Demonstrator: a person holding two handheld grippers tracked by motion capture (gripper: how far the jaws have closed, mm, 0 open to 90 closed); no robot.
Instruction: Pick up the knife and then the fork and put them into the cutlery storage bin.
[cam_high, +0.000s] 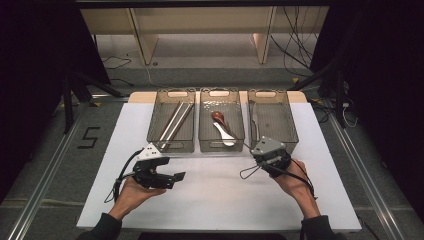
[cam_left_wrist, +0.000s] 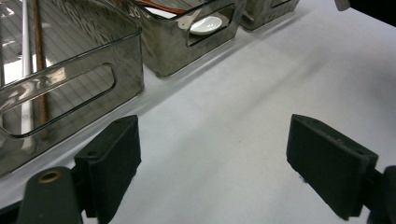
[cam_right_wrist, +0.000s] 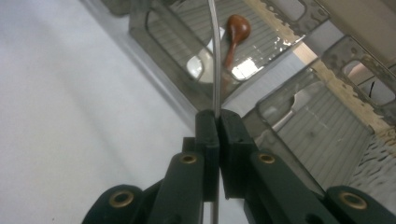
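Observation:
My right gripper is shut on a thin silver utensil, which I see edge-on rising from between the pads toward the middle bin. In the high view the right gripper sits at the front corner of the right bin. The middle bin holds a brown wooden spoon and a white spoon. My left gripper hovers over the white table, in front of the left bin with its chopsticks. The left gripper is open with nothing between its jaws.
Three clear grey bins stand side by side at the table's far edge. A silver utensil lies in the right bin. The white table surface stretches between both hands. Cables trail from each gripper.

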